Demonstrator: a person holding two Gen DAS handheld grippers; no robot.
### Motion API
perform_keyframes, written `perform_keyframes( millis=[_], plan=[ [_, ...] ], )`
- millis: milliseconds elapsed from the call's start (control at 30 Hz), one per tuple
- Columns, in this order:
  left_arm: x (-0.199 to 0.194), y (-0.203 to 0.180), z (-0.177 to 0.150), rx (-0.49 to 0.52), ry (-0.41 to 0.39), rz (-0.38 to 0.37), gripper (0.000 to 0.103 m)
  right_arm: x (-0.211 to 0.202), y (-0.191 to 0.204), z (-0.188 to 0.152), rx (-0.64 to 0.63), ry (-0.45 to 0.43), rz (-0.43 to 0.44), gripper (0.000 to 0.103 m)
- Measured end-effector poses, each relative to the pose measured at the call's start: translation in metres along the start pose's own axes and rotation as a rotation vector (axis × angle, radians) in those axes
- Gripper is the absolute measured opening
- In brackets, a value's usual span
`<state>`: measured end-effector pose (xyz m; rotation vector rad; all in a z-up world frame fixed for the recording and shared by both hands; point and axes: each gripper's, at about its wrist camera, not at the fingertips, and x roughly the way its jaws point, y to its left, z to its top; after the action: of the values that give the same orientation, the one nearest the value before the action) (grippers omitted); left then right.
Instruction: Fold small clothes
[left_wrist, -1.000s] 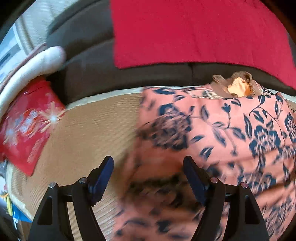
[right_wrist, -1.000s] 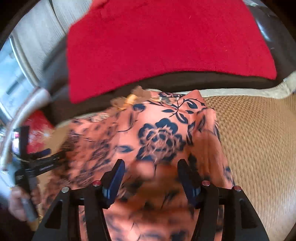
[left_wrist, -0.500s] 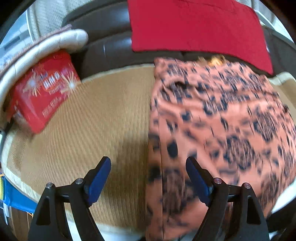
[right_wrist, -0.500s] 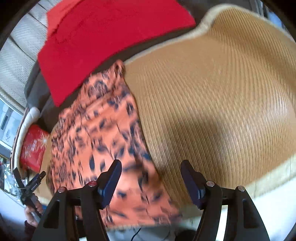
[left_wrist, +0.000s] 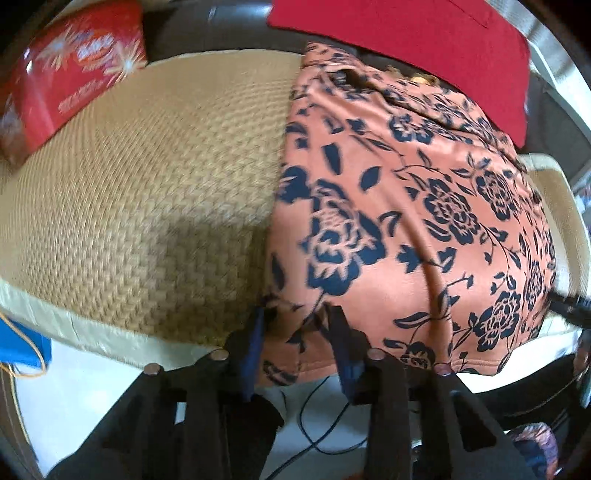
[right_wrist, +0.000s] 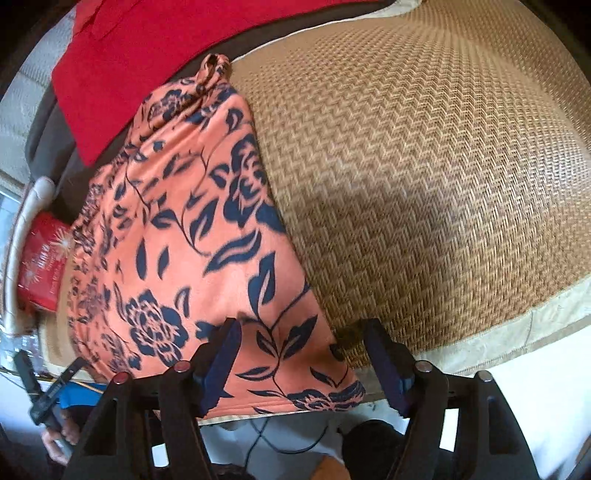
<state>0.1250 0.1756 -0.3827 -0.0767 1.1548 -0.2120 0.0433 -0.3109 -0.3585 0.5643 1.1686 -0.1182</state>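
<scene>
An orange garment (left_wrist: 406, 221) with dark blue flowers lies flat on a woven straw mat (left_wrist: 147, 203), its hem at the mat's near edge. My left gripper (left_wrist: 295, 332) is down at the hem's left corner. Its jaws are closing with the corner's fabric between them, a gap still showing. In the right wrist view the same garment (right_wrist: 177, 240) fills the left half. My right gripper (right_wrist: 303, 350) straddles the hem's right corner, its jaws wide and closing slightly, one fingertip (right_wrist: 225, 350) on the cloth and the other over the mat (right_wrist: 424, 166).
A red cloth (left_wrist: 406, 44) drapes over the dark sofa back behind the garment. A red printed box (left_wrist: 66, 74) sits at the mat's far left. A black cable (left_wrist: 314, 435) trails on the pale floor below the edge. A hand holds the left gripper (right_wrist: 44, 387).
Both grippers pulled back from over the garment to its near hem and tilted down. The left jaws narrowed around the left corner; the right jaws stayed wide.
</scene>
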Motion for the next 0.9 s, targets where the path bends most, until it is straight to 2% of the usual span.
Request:
perform_keyframes(
  millis=[33,67,100,133,200,267,333,433,467,500,533,567,600,633,667,700,733,800,900],
  plan=[
    [-0.001,0.004,-0.001,-0.021,-0.001,-0.009,0.034,0.003,0.004,-0.004,-0.006,0.009,0.002,0.06],
    [-0.002,0.007,-0.003,-0.037,-0.005,-0.012,0.034,0.005,0.007,-0.01,-0.017,0.015,0.0,0.044],
    [-0.002,0.009,-0.004,-0.045,-0.008,-0.012,0.034,0.007,0.015,-0.015,-0.04,0.013,-0.021,0.036],
    [-0.003,0.011,-0.005,-0.052,-0.01,-0.011,0.034,0.008,0.023,-0.019,-0.073,0.003,-0.043,0.035],
    [-0.003,0.015,-0.007,-0.06,-0.005,0.0,0.04,0.008,0.035,-0.026,-0.113,-0.004,-0.043,0.026],
    [-0.002,0.015,-0.01,-0.059,0.003,0.011,0.058,0.008,0.044,-0.029,-0.134,-0.007,-0.037,0.026],
    [-0.002,0.012,-0.01,-0.043,-0.003,0.015,0.069,0.01,0.05,-0.03,-0.138,-0.006,-0.034,0.028],
    [0.001,0.001,-0.009,0.005,-0.011,0.013,0.07,0.019,0.063,-0.026,-0.135,0.012,-0.043,0.03],
    [0.004,-0.003,-0.009,0.027,-0.005,0.019,0.07,0.023,0.071,-0.021,-0.14,0.019,-0.054,0.035],
    [0.008,-0.008,-0.009,0.044,0.006,0.03,0.07,0.03,0.077,-0.018,-0.145,0.028,-0.061,0.054],
    [0.013,-0.01,-0.008,0.056,0.017,0.036,0.063,0.035,0.08,-0.019,-0.151,0.045,-0.062,0.066],
    [0.016,-0.014,-0.008,0.064,0.02,0.05,0.054,0.046,0.091,-0.019,-0.158,0.045,-0.059,0.069],
    [0.016,-0.016,-0.007,0.07,0.011,0.067,0.05,0.049,0.092,-0.02,-0.171,0.035,-0.057,0.067],
    [0.014,-0.018,-0.007,0.079,-0.006,0.066,0.031,0.051,0.097,-0.021,-0.191,0.024,-0.058,0.065],
    [0.013,-0.021,-0.006,0.087,-0.015,0.035,0.006,0.054,0.098,-0.026,-0.193,0.022,-0.055,0.05],
    [0.013,-0.023,-0.006,0.089,-0.012,0.01,0.007,0.054,0.1,-0.025,-0.194,0.024,-0.051,0.021],
    [0.012,-0.025,-0.006,0.099,-0.018,0.012,0.007,0.056,0.102,-0.025,-0.193,0.031,-0.051,0.013],
    [0.01,-0.03,-0.007,0.118,-0.027,0.013,0.007,0.054,0.091,-0.024,-0.17,0.037,-0.014,0.01],
    [0.001,-0.034,-0.004,0.117,-0.057,-0.063,0.007,0.044,0.094,-0.021,-0.162,0.019,0.086,0.01]
  ],
)
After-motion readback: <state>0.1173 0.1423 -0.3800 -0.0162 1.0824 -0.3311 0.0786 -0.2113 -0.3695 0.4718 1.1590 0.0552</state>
